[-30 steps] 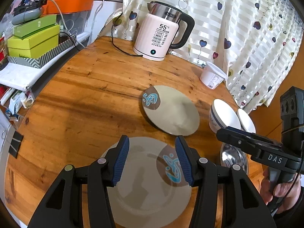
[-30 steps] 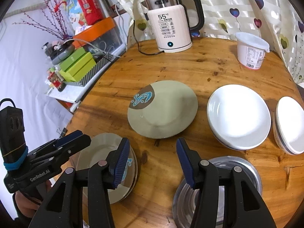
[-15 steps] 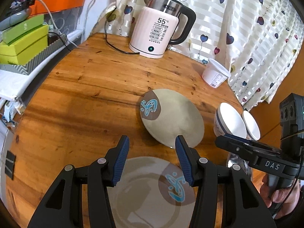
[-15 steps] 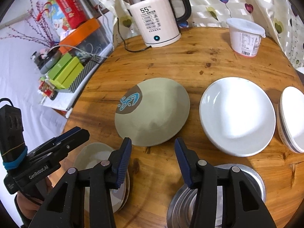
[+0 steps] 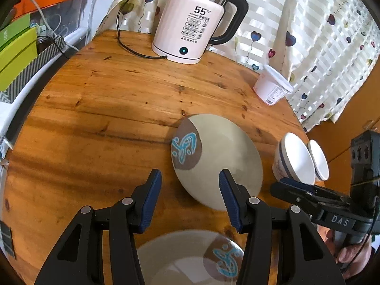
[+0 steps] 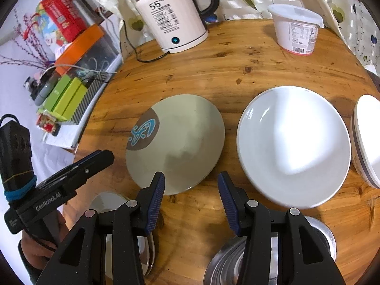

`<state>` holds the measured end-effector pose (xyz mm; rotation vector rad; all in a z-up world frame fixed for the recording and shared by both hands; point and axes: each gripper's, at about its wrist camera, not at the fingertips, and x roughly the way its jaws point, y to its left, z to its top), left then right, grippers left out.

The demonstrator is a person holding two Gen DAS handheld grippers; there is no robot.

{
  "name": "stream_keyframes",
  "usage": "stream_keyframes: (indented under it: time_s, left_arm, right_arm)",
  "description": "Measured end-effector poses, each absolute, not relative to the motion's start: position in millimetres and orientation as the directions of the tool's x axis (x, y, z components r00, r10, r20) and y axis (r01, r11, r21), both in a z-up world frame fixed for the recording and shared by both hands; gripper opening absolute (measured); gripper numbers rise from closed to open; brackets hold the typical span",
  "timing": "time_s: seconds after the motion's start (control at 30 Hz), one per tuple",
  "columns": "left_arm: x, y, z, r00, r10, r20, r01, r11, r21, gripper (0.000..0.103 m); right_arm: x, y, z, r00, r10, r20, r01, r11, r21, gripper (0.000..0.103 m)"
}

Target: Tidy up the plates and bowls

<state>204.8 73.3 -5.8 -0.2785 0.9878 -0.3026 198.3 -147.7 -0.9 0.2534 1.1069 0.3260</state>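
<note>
Because both grippers' jaws are partly open and hold nothing, the round grey-green plate with a blue mark (image 6: 175, 142) lies flat on the round wooden tabletop (image 6: 237, 71) in front of the white electric kettle (image 6: 171, 16), ready to be picked up.

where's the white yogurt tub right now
In the right wrist view the yogurt tub stands upright at the table's far right edge, right of the kettle, beyond the white plate.

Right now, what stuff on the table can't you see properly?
- Near beige plate: left wrist view, cut off by the bottom edge and covered by the left tongs.
- Metal bowl: right wrist view, mostly behind the right tongs.
- Small white bowl: right wrist view, cut by the right edge.
- Tub label: print too small to read.
</note>
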Motion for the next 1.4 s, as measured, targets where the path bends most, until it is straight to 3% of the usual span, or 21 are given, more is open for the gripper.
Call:
stream_keyframes:
  time_s: [0.83, 1.13, 1.4]
  left_arm:
    - [242, 65, -38, 0.408, -0.424, -0.809, 0.143, 0.905, -0.401, 0.051]
    - [247, 60, -42, 0.397, -0.393, -0.829, 0.153, 0.919, -0.363, 0.026]
    - [248, 65, -43, 0.404, -0.404, -0.821, 0.143, 0.914, -0.379, 0.025]
  right_arm:
    - [217, -136, -11, 0.352, 0.314, -0.882, -0.083, 0.949, 0.305, 0.047]
    - [218, -130, -14, 0.346, 0.308, -0.886, -0.097, 0.951, 0.293, 0.047]
    - [217, -127, -14, 0.345, 0.309, -0.886, -0.101, 0.951, 0.292, 0.047]
